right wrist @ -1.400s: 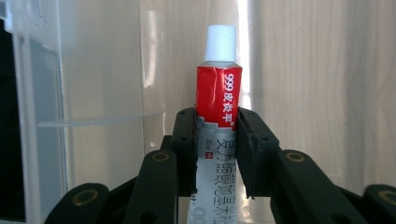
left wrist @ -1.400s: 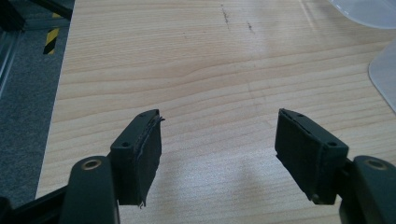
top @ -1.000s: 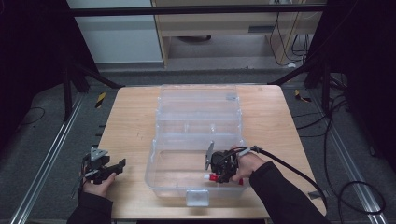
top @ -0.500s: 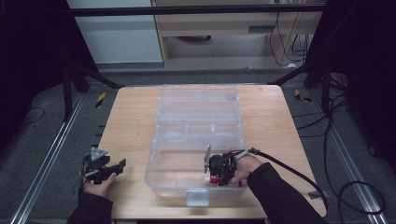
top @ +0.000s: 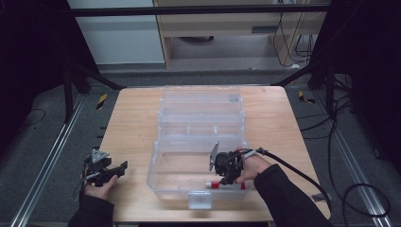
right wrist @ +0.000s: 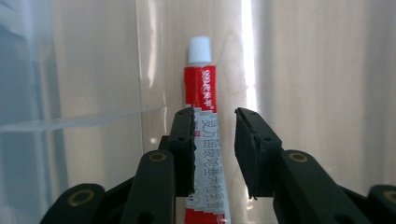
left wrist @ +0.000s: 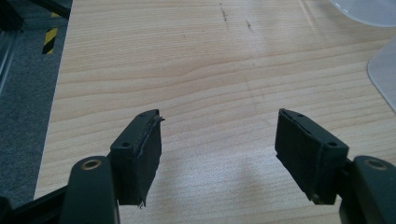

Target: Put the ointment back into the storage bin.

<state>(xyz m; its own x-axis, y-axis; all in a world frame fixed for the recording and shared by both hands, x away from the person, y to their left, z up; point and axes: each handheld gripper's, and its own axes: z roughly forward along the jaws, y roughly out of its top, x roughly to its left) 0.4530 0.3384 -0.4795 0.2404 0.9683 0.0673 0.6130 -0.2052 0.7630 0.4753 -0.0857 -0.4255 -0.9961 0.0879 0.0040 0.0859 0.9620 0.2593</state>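
Note:
A red and white tube with a white cap (right wrist: pixel 201 100) lies on the floor of a clear plastic box (top: pixel 156 166), near its front wall (top: pixel 230 186). My right gripper (top: pixel 221 176) reaches into the box, jaws either side of the tube (right wrist: pixel 215 149). The jaws have just been opening, and a narrow gap shows between the tube and one pad, so the grip is open. My left gripper (top: pixel 120 169) rests over the bare wood at the table's front left. It stands open with nothing between its pads (left wrist: pixel 219 154).
The box sits mid-table with its clear lid (top: pixel 201 101) folded back and a latch (top: pixel 198 199) at the front. A clear divider wall (right wrist: pixel 84 122) stands left of the tube. The wooden table (top: pixel 127 127) ends close to my left gripper.
My right gripper's jaws have parted slightly and the tube now lies on the box floor. The left gripper has stayed in place.

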